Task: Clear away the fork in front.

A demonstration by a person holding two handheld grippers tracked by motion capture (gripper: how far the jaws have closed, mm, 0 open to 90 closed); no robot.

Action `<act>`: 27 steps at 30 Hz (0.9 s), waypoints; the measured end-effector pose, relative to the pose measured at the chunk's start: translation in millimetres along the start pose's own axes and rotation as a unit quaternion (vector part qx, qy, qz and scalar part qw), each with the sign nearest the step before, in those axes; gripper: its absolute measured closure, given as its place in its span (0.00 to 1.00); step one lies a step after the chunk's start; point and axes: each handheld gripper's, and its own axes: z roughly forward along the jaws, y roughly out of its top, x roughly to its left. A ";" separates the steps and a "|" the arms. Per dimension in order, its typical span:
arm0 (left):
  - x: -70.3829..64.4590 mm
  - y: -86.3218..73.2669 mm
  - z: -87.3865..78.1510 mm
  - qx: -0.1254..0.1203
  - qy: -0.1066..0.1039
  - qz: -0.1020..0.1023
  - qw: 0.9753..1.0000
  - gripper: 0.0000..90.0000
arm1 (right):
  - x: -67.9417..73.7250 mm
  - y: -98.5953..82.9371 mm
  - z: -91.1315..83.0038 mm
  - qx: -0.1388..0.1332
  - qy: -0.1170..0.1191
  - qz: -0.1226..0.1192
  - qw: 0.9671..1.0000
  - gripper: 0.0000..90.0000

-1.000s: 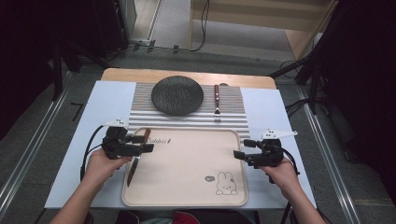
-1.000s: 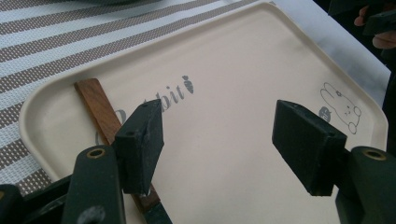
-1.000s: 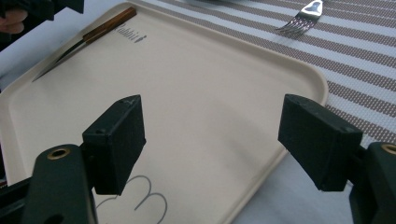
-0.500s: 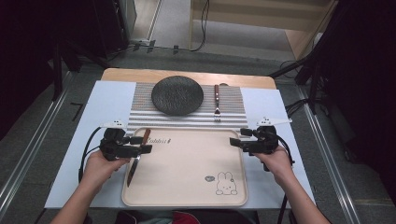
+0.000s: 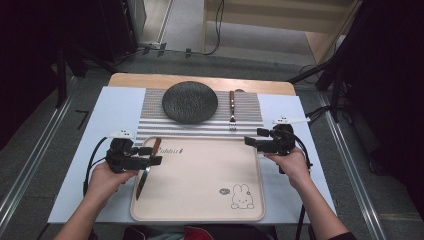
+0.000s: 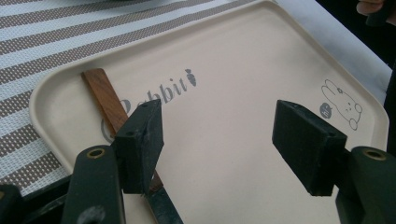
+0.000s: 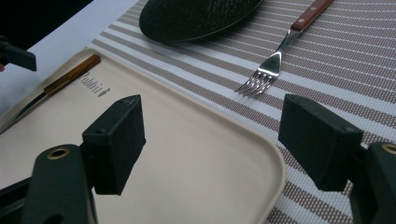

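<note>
At the tray's point(image 5: 200, 210) left edge, your left claw point(image 6: 217, 140) gapes wide over the knife point(image 6: 109, 100). Right claw point(image 7: 210, 135) gapes too. Close off-centre and the knife could skid.

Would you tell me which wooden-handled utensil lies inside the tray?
The knife, along the tray's left edge; the fork rests on the striped placemat.
</note>
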 end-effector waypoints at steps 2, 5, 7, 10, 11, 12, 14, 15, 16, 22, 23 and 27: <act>-0.6 -0.3 -0.3 0.000 -0.001 0.001 1.000 0.36 | -1.0 2.3 2.8 0.000 -0.006 0.000 1.000 0.23; -1.4 -1.0 -0.9 -0.001 -0.002 0.002 1.000 0.36 | -2.0 6.1 7.5 0.001 -0.017 -0.002 1.000 0.23; -1.7 -1.0 -0.9 -0.002 -0.005 0.002 1.000 0.36 | -2.8 8.9 10.5 0.002 -0.022 -0.001 1.000 0.23; -2.4 -1.4 -0.4 -0.001 -0.006 0.002 1.000 0.36 | -3.0 12.9 14.1 -0.002 -0.029 0.000 1.000 0.23; -2.4 -1.7 -0.3 0.001 -0.005 0.004 1.000 0.36 | -3.1 13.8 14.9 -0.003 -0.027 0.002 1.000 0.23; -2.6 -2.0 -0.3 0.001 -0.005 0.004 1.000 0.36 | -3.5 15.0 16.0 -0.002 -0.028 0.003 1.000 0.23; -2.9 -2.0 -1.2 0.001 -0.003 0.005 1.000 0.36 | -3.6 17.2 17.8 -0.002 -0.029 0.006 1.000 0.23; -2.9 -1.8 -1.2 -0.002 -0.005 0.004 1.000 0.36 | -3.9 18.3 18.7 -0.002 -0.028 0.004 1.000 0.23; -2.9 -1.4 -1.2 -0.004 -0.005 0.005 1.000 0.36 | -3.9 19.4 19.6 -0.001 -0.028 0.006 1.000 0.23; -2.4 0.2 0.0 -0.005 -0.005 0.007 1.000 0.36 | -7.3 25.4 24.8 -0.002 -0.024 0.021 1.000 0.24; -2.2 0.5 0.5 -0.003 -0.008 0.007 1.000 0.36 | -7.9 26.3 25.8 -0.003 -0.026 0.021 0.999 0.24; -2.8 -1.0 1.9 -0.001 -0.012 0.009 1.000 0.36 | -10.2 32.0 29.2 -0.002 -0.034 0.022 0.999 0.24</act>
